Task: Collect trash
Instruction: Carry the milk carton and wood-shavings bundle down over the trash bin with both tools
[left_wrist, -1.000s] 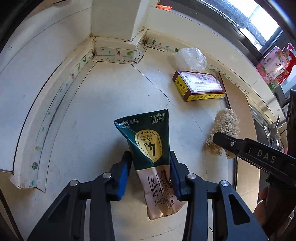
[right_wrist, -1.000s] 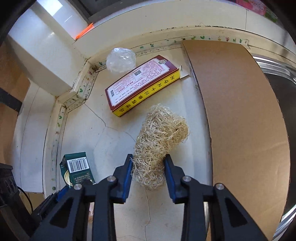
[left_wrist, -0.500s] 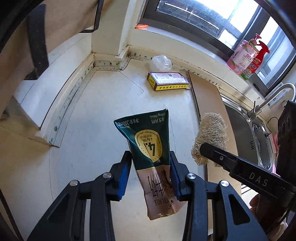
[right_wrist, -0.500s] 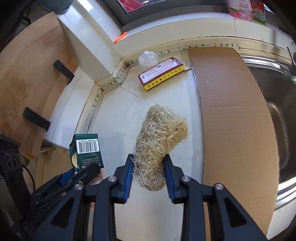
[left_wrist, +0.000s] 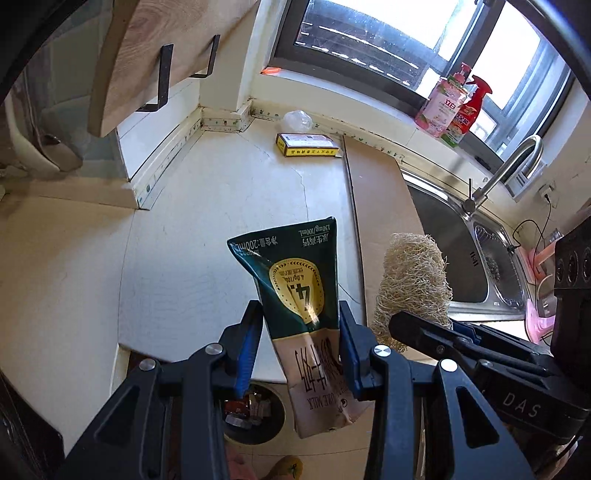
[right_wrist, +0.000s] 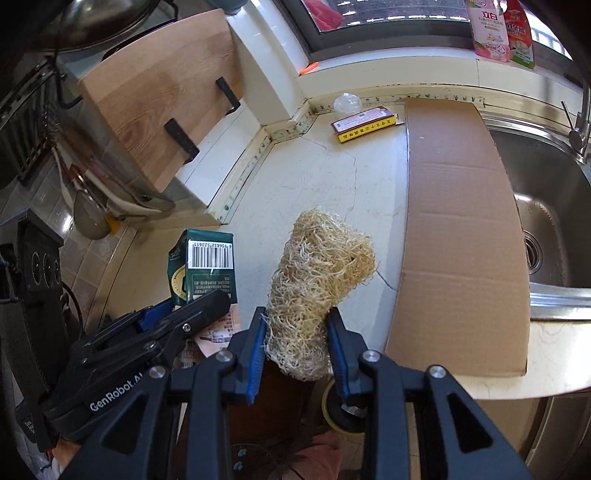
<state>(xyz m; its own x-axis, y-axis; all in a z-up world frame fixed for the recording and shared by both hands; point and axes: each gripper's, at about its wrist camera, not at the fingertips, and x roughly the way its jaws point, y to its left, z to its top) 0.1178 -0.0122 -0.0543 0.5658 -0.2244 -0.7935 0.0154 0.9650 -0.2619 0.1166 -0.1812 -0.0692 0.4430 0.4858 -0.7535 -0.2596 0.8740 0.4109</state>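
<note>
My left gripper (left_wrist: 300, 332) is shut on a crumpled green and tan milk carton (left_wrist: 297, 280), held up over the counter's front edge. The carton (right_wrist: 201, 269) and left gripper (right_wrist: 177, 321) show at the left of the right wrist view. My right gripper (right_wrist: 295, 339) is shut on a straw-coloured loofah scrubber (right_wrist: 317, 273), also lifted off the counter; the loofah (left_wrist: 412, 280) sits right of the carton in the left wrist view. Below the counter edge stands a dark round trash bin (left_wrist: 255, 413) with wrappers inside. A yellow and red box (left_wrist: 308, 144) and a crumpled clear plastic bag (left_wrist: 297, 120) lie at the counter's back.
A flat cardboard sheet (right_wrist: 458, 221) covers the counter beside the steel sink (right_wrist: 546, 206) and faucet (left_wrist: 506, 166). Two bottles (left_wrist: 454, 107) stand on the window sill. A wooden board (right_wrist: 155, 99) hangs at the left wall. A person's foot (left_wrist: 284, 467) shows on the floor.
Both grippers have pulled back and up from the counter with carton and loofah held. The box and bag now look far away, and the counter edge and trash bin have come into view.
</note>
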